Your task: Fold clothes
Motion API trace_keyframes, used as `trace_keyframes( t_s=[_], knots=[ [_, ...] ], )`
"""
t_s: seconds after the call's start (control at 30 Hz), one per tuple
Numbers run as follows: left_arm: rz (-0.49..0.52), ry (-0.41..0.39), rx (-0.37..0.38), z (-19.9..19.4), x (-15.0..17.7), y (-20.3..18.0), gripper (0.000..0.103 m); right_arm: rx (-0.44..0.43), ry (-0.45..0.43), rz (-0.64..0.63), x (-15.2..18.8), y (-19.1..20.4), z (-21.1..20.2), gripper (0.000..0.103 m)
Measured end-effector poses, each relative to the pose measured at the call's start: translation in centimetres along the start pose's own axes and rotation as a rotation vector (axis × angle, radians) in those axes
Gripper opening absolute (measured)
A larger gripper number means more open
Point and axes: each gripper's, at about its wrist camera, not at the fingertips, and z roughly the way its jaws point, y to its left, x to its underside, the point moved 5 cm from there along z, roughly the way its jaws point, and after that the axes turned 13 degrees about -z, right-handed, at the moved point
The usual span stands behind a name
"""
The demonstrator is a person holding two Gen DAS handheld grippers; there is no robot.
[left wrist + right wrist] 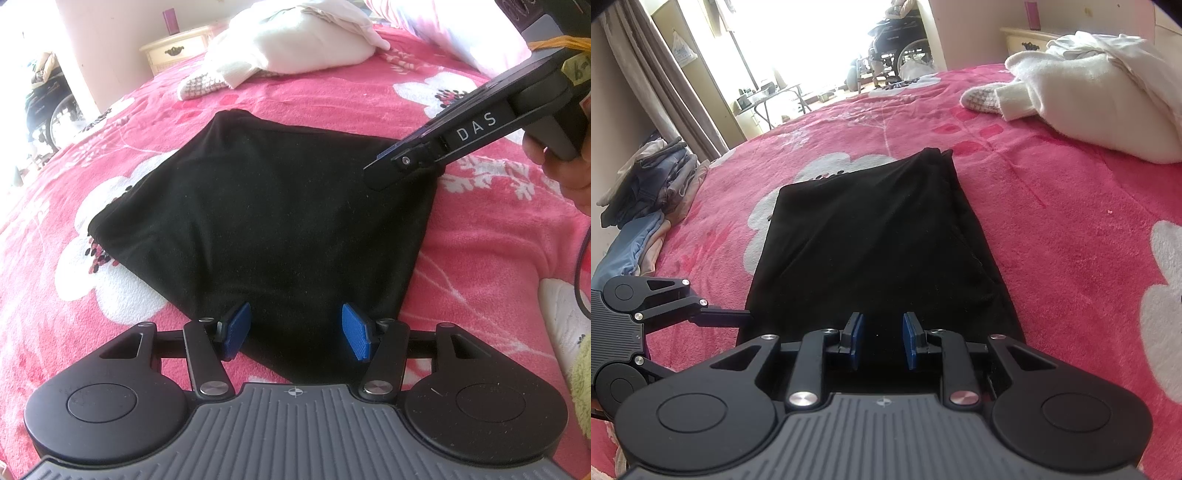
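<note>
A bed is seen covered by a fleecy pink blanket (1052, 229) printed with large white flowers. A flat, folded black fabric garment (266, 221) is laid directly on it, near the middle. Farther back, a heap of white and cream clothes (1089, 92) is piled on the blanket, well apart from the black garment. At the bed's left edge, in the right wrist view, a stack of folded blue, grey and pale garments (650, 184) is found.
</note>
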Motion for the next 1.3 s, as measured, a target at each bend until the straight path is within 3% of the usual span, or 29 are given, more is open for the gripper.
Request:
trace_keyframes(
  t_s=[1.3],
  knots=[
    [-0.003, 0.004, -0.003, -0.06, 0.12, -0.15, 0.055, -0.001, -0.007, -0.013, -0.24, 0.09, -0.14, 0.025]
  ],
)
